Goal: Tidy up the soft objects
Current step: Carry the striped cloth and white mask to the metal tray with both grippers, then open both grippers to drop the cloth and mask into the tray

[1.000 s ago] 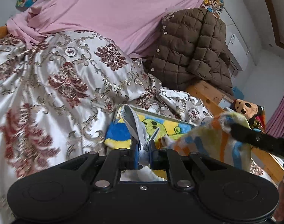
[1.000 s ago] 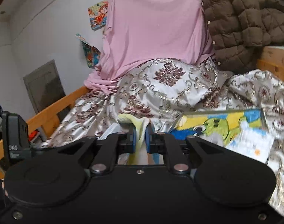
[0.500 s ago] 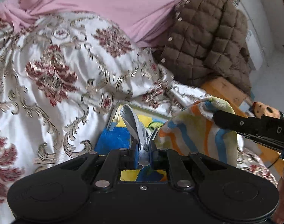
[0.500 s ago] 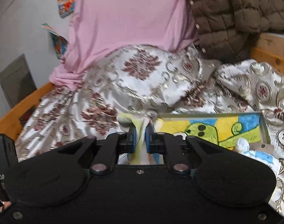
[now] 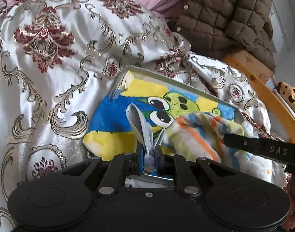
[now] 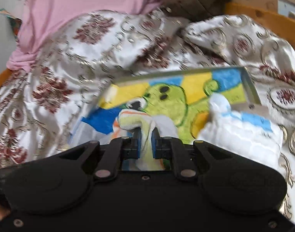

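Now the step in hand looks like laying a striped towel point(image 5: 195, 135) into the tray point(image 5: 166, 77), low in the centre of both views. The left tongs point(image 5: 149, 152) pinch a grey-white corner of it; the right tongs point(image 6: 146, 145) hold its yellow-green fold, their jaws easing apart with cloth between them. Next, I judge, both corners need letting go so the towel settles flat over the frog cloth point(image 5: 116, 116) lining the tray. That towel is fluffy, limp and bunched. The tray is thin, grey, rigid and rectangular. Around it the bedspread point(image 5: 50, 58) is glossy satin with raised scrolls; a quilted brown jacket point(image 5: 225, 19) slumps at upper right.
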`<state>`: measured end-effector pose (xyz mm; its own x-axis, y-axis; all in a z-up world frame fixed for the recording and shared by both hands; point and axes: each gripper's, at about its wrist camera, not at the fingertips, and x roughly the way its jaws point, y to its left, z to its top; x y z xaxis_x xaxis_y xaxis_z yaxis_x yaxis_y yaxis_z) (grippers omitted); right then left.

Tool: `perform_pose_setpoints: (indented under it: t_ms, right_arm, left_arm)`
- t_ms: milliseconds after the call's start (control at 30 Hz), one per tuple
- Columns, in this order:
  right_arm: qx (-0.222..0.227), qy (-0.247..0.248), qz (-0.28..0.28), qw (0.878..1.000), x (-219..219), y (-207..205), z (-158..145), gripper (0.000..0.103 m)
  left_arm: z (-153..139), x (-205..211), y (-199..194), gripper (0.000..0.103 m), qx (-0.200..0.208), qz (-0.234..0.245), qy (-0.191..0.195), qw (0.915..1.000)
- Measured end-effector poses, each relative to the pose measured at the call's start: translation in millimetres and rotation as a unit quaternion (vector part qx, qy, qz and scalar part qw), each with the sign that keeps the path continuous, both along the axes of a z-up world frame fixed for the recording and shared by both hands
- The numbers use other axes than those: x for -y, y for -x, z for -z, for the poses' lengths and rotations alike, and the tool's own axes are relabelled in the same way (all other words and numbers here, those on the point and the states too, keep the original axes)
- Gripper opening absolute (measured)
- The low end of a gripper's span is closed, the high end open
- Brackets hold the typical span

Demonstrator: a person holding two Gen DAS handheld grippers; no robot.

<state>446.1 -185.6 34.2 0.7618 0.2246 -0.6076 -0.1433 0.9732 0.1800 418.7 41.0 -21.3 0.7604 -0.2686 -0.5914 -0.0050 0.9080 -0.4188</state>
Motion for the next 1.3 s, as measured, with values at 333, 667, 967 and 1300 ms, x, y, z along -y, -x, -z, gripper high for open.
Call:
perform_pose_setpoints:
  t_ms: [333,667,967,1300]
  right_arm:
    - [0.016,-0.014,0.011,1.0,22.3,21.3,-4.1,0.038]
    - [0.065,-0.022,-0.007,0.998,38.8,66.0,-47.3,0.072]
    - [0.112,-0.044,-0.019,0.993,56.1,125.7,-99.2,0.095]
    - [0.167,-0.054,-0.045,0.983,65.8,209.8,-152.0,0.102]
  left_arm:
    - [-13.3,0.9,2.7,0.027,-0.014,-0.018,0.004,0.9997]
    - [-58.1,2.1,39.1,0.05,0.018,-0.033,-0.015,0.9992]
    - [-116.5,6.0,101.7,0.065,0.078,-0.027,-0.03,0.9961]
    - [-179.4,10.4,185.3,0.079,0.151,-0.007,-0.037,0.9878]
